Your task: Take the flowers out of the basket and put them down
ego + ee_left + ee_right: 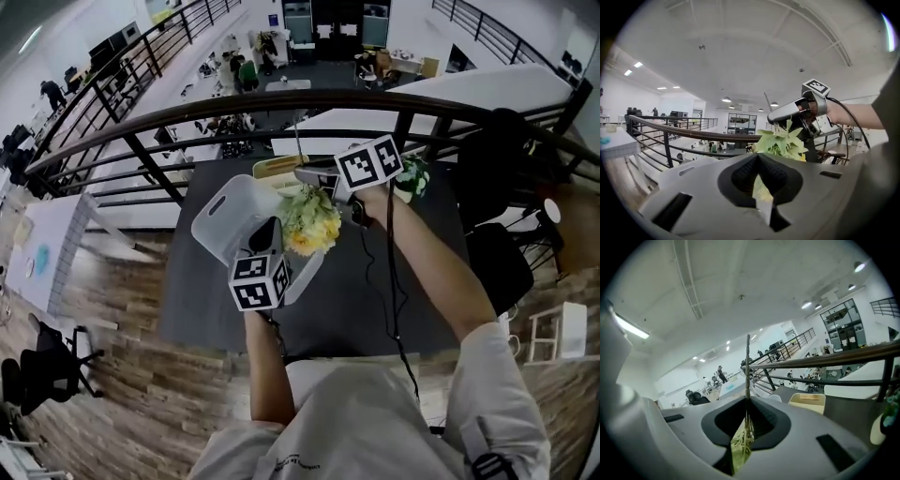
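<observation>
While the flowers [310, 223] hang at the mouth of the white basket [228, 214] in the head view, the right gripper [300, 172] carries them from above by their stem [297, 141]. The blooms dangle instead of resting inside, though I cannot tell whether the lowest ones touch the rim. The left gripper [270, 227] meets the basket's near wall, and the basket sits tilted over the dark surface [206, 319]. That hold probably keeps it from being dragged along with the bunch. A tan box [279, 167] and a small potted plant [411, 178] stand further back, so the bare part nearer the person looks like the easiest place to lay the flowers.

Seen from the left gripper view, the jaws are pressed together on a thin white edge, which I take for the basket's rim. Beyond them the leafy bunch [780, 140] hangs under the other gripper.

Seen from the right gripper view, the jaws are clamped on the thin stem [747, 366], which pokes straight out ahead. That leaves the blooms on the underside, out of this view.
</observation>
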A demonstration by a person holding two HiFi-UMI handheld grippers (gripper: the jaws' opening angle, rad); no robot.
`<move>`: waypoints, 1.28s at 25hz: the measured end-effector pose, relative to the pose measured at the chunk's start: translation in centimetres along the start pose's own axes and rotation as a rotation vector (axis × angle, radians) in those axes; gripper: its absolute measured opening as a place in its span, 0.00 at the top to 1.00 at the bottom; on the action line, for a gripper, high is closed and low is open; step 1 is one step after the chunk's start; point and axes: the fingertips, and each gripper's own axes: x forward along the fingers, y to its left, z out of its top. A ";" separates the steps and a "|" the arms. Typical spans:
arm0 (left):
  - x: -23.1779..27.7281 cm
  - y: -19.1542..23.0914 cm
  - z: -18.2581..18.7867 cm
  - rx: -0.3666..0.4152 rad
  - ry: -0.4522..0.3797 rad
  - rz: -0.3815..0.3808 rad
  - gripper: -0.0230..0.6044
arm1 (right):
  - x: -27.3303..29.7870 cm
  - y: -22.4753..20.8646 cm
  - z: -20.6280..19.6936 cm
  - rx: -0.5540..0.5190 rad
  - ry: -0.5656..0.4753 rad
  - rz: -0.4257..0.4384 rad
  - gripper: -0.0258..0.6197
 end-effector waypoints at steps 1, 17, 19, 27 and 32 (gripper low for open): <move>0.1 -0.9 -0.1 -0.006 -0.001 -0.018 0.92 | -1.2 -0.3 -0.3 0.023 -0.021 -0.011 0.88; 3.9 -15.5 -4.9 0.076 0.085 -0.242 0.92 | -18.8 -7.6 -10.8 0.320 -0.197 -0.225 0.88; 4.0 -16.6 -5.3 0.086 0.093 -0.248 0.92 | -19.9 -7.7 -12.2 0.348 -0.209 -0.239 0.88; 4.4 -17.6 -8.5 0.107 0.155 -0.263 0.92 | -19.9 -9.5 -20.3 0.481 -0.182 -0.304 0.88; 3.8 -17.4 -10.8 0.122 0.195 -0.257 0.92 | -17.3 -11.6 -26.2 0.602 -0.121 -0.321 0.88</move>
